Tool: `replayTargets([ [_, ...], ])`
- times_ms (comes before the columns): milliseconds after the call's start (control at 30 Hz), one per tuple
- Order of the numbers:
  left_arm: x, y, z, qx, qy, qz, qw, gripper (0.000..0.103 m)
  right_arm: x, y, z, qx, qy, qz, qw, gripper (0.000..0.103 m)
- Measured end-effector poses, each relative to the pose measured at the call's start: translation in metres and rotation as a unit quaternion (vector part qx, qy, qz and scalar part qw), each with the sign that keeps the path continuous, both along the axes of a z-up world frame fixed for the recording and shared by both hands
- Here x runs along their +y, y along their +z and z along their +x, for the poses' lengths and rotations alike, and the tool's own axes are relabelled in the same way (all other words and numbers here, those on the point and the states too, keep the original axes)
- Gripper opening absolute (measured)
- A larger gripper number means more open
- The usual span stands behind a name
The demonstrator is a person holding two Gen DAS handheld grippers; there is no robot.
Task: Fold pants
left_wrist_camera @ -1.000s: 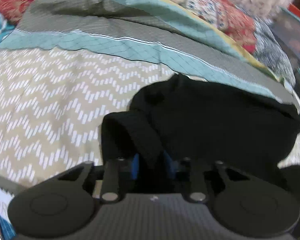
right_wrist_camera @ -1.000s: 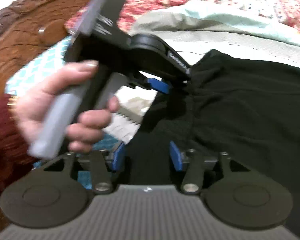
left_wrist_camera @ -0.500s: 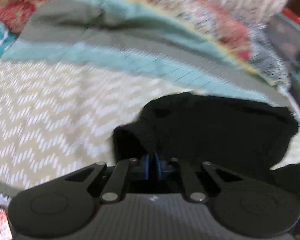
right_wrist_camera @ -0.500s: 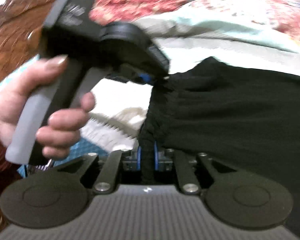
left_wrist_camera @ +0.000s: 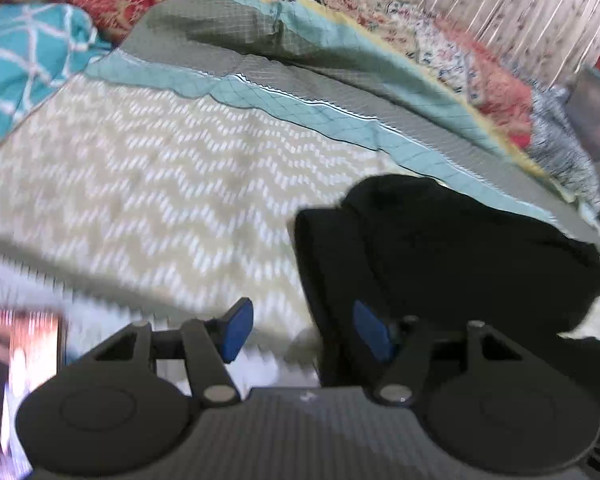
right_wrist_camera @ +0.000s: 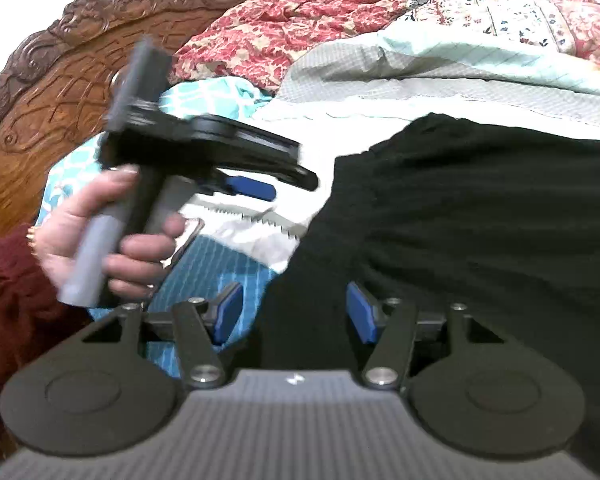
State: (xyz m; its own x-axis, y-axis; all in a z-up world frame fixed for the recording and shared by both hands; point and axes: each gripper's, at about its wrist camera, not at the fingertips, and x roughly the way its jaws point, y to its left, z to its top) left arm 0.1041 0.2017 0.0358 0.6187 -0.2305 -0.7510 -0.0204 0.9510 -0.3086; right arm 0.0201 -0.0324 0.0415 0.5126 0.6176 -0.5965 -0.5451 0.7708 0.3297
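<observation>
While the black pants (left_wrist_camera: pixel 452 248) lie bunched on the bedspread (left_wrist_camera: pixel 148 184), both grippers stand released at their near edge. The left gripper (left_wrist_camera: pixel 300 330) has just been opening: its blue pads are well apart, the right one lying against the cloth's folded edge and the left one over bare bedspread, with nothing pinched. The right gripper (right_wrist_camera: pixel 294 316) has likewise just been opening; a dark fold of the pants sits between its pads, which do not press on it. Judged from this, a fold has been laid down and let go, and the step in hand is the release. The next move would call for choosing fresh grip points on the garment's edge and bringing both pairs of fingers around the cloth evenly, so the stacked layers do not slip apart. The work surface is a bed with a beige zigzag-patterned cover; a grey and teal quilt (left_wrist_camera: pixel 300 92) lies beyond the pants, with red floral bedding (right_wrist_camera: pixel 284 36) and a carved wooden headboard (right_wrist_camera: pixel 60 80) behind. The person's left hand (right_wrist_camera: pixel 112 240), in a maroon sleeve (right_wrist_camera: pixel 8 292), holds the gripper's handle.
</observation>
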Motion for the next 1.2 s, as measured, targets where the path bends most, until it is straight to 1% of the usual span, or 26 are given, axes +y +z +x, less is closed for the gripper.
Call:
replayTargets([
  [67,-0.006,-0.003,-0.02,0.009,-0.007,-0.008,0.9999,0.058,0.004,-0.008,-0.003,0.008,0.021,-0.003,1.0,0.06],
  [100,-0.011,-0.007,-0.028,0.015,-0.014,-0.007,0.9998,0.058,0.009,-0.014,-0.006,0.022,0.033,-0.009,0.999,0.06],
  [167,-0.022,-0.016,-0.041,0.023,-0.021,0.02,0.9993,0.059,0.019,-0.03,-0.007,0.07,0.071,-0.01,0.995,0.062],
  [200,-0.029,-0.022,-0.048,0.027,-0.023,0.045,0.9984,0.058,0.025,-0.036,-0.009,0.078,0.082,-0.023,0.993,0.062],
  [233,-0.033,-0.025,-0.054,0.027,-0.017,0.065,0.9974,0.058,0.028,-0.035,-0.012,0.067,0.08,-0.033,0.994,0.062],
  [267,-0.034,-0.025,-0.059,0.027,-0.013,0.072,0.997,0.058,0.028,-0.031,-0.016,0.058,0.086,-0.03,0.994,0.062],
  [333,-0.028,-0.022,-0.07,0.028,0.001,0.056,0.9981,0.059,0.02,-0.018,-0.021,0.043,0.098,-0.007,0.994,0.061],
  [367,-0.026,-0.02,-0.073,0.028,0.008,0.05,0.9983,0.059,0.014,-0.012,-0.021,0.032,0.094,-0.003,0.995,0.06],
  [433,-0.023,-0.014,-0.083,0.024,0.024,0.047,0.9983,0.06,-0.004,-0.001,-0.021,0.017,0.07,0.001,0.997,0.06],
  [500,-0.022,-0.009,-0.096,0.013,0.032,0.043,0.9985,0.061,-0.027,0.004,-0.021,0.012,0.036,0.008,0.999,0.06],
  [567,-0.025,-0.001,-0.109,0.0,0.034,0.031,0.9989,0.062,-0.054,0.005,-0.025,0.014,-0.011,0.009,1.0,0.06],
  [600,-0.027,0.0,-0.114,-0.006,0.036,0.032,0.9988,0.063,-0.07,0.005,-0.027,0.019,-0.038,0.01,0.999,0.06],
  [667,-0.035,-0.001,-0.121,-0.005,0.037,0.044,0.9984,0.063,-0.094,0.0,-0.037,0.029,-0.082,0.016,0.996,0.055],
  [733,-0.044,-0.011,-0.121,0.016,0.035,0.059,0.9975,0.063,-0.117,-0.002,-0.046,0.042,-0.124,0.02,0.991,0.043],
  [767,-0.046,-0.018,-0.12,0.031,0.037,0.065,0.9968,0.064,-0.124,-0.004,-0.052,0.049,-0.137,0.019,0.989,0.04],
  [800,-0.047,-0.023,-0.121,0.035,0.041,0.071,0.996,0.065,-0.13,-0.007,-0.055,0.055,-0.148,0.019,0.987,0.037],
  [833,-0.048,-0.025,-0.124,0.03,0.045,0.077,0.9956,0.066,-0.131,-0.011,-0.051,0.063,-0.153,0.019,0.986,0.035],
  [900,-0.046,-0.024,-0.128,0.028,0.054,0.082,0.9947,0.066,-0.133,-0.019,-0.051,0.086,-0.163,0.018,0.983,0.035],
  [933,-0.045,-0.024,-0.128,0.03,0.06,0.08,0.9945,0.066,-0.133,-0.023,-0.051,0.101,-0.165,0.012,0.981,0.035],
  [1000,-0.041,-0.023,-0.129,0.035,0.067,0.076,0.9943,0.066,-0.127,-0.043,-0.044,0.149,-0.168,-0.012,0.974,0.035],
  [1067,-0.039,-0.021,-0.132,0.034,0.075,0.08,0.9934,0.066,-0.126,-0.047,-0.044,0.149,-0.176,0.0,0.973,0.035],
  [1133,-0.036,-0.018,-0.137,0.033,0.086,0.089,0.9918,0.064,-0.121,-0.046,-0.042,0.149,-0.174,-0.002,0.973,0.036],
  [1167,-0.034,-0.016,-0.14,0.033,0.092,0.087,0.9914,0.064,-0.12,-0.046,-0.043,0.149,-0.175,-0.001,0.973,0.036],
  [1200,-0.03,-0.013,-0.143,0.03,0.099,0.076,0.9918,0.064,-0.118,-0.046,-0.043,0.148,-0.176,0.001,0.973,0.036],
])
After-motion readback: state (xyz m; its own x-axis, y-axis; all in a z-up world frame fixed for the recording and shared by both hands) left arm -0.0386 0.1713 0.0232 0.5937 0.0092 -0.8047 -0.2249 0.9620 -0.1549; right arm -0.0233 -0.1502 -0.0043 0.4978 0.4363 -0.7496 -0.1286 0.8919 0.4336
